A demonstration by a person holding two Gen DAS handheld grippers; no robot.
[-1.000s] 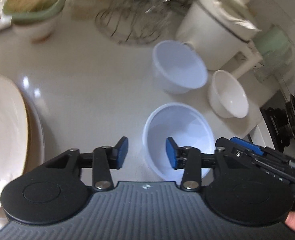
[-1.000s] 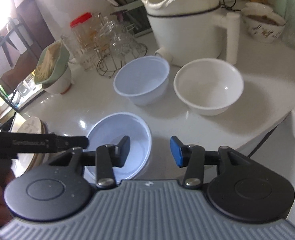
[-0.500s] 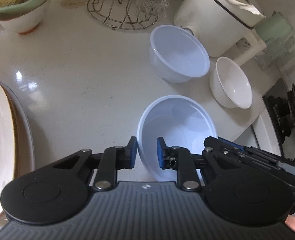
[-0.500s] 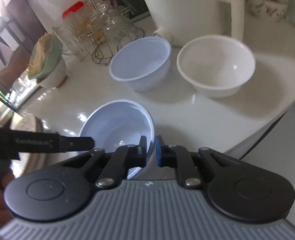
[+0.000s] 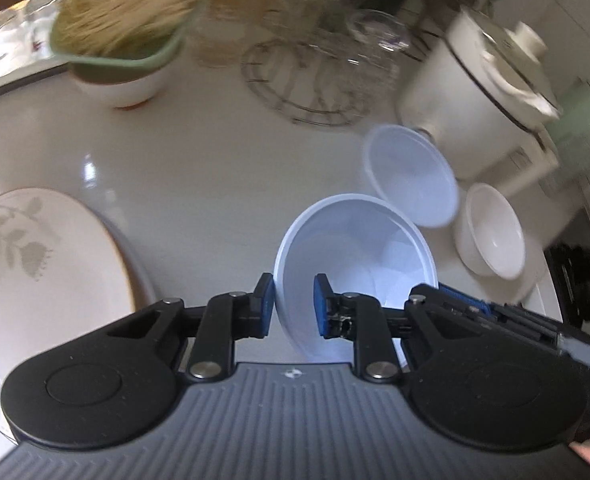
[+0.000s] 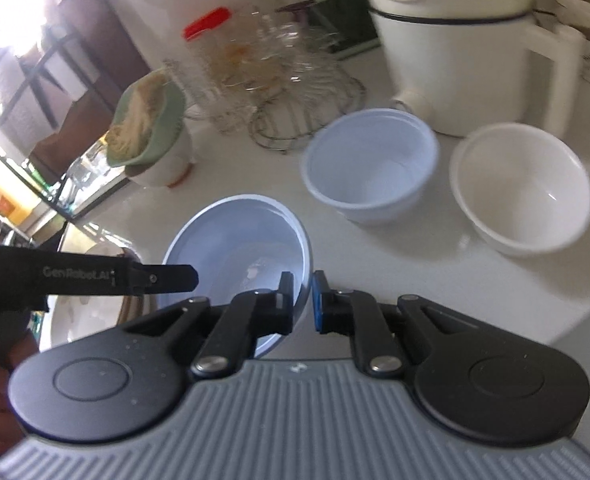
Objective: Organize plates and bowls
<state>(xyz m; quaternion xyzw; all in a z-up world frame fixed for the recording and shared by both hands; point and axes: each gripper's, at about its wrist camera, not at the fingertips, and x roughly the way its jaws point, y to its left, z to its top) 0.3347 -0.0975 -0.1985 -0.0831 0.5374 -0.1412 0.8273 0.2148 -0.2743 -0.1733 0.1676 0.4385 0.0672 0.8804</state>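
Observation:
A pale blue plastic bowl (image 5: 359, 256) is held by both grippers at opposite sides of its rim and sits tilted. My left gripper (image 5: 293, 305) is shut on its left rim, and the right gripper's fingers (image 5: 463, 302) clamp its right rim. In the right wrist view my right gripper (image 6: 303, 300) is shut on the bowl (image 6: 235, 248), with the left gripper's finger (image 6: 163, 279) at its far side. A second pale blue bowl (image 6: 369, 168) and a white bowl (image 6: 523, 188) stand just beyond. Stacked floral plates (image 5: 35, 260) lie to the left.
A white electric pot (image 6: 455, 40) stands behind the bowls. A wire rack with glasses (image 5: 315, 80), a red-lidded jar (image 6: 207, 24) and a green-covered bowl of noodles (image 5: 123, 40) line the back of the white counter (image 5: 199, 168). A black stove (image 5: 587, 272) borders the right edge.
Both grippers went from open around the bowl's rim to shut on it. They then carried the bowl together toward the other two bowls.

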